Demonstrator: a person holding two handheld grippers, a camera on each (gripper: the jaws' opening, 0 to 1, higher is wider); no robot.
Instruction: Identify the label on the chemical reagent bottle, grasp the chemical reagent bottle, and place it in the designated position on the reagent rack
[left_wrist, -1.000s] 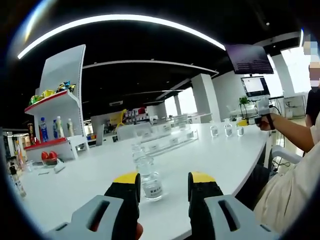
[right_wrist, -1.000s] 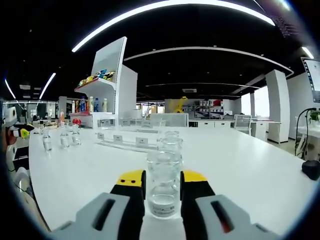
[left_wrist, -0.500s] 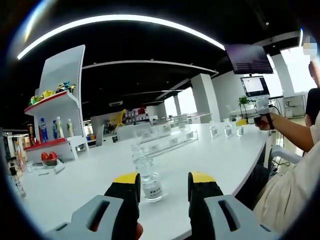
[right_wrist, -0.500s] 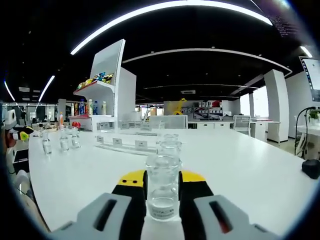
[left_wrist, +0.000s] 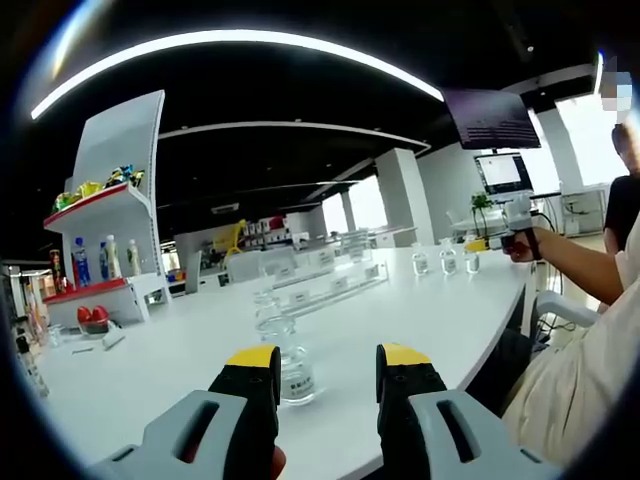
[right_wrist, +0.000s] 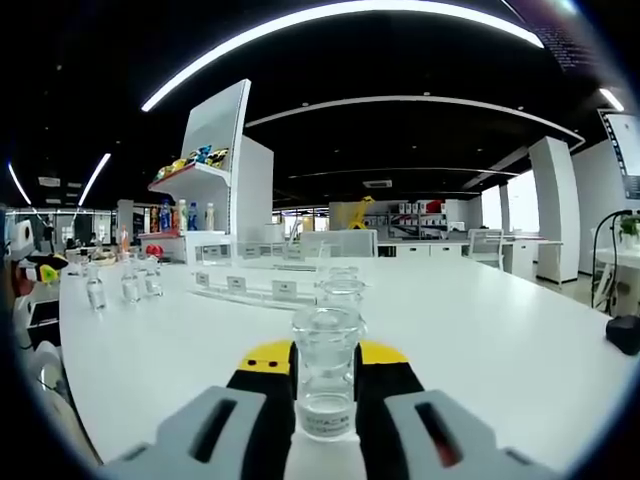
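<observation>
Right gripper (right_wrist: 325, 358) clamps a clear reagent bottle (right_wrist: 325, 372) standing on the white table (right_wrist: 480, 330); grasp looks done. Left gripper (left_wrist: 325, 362) spread wide, another bottle (left_wrist: 282, 350) ahead, untouched. Placement on the labelled rack (right_wrist: 255, 287) remains.

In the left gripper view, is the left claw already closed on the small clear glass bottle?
No: the left claw stands open, its yellow-tipped jaws wide apart, and the small clear glass bottle stands on the white table ahead of the left jaw.
</observation>
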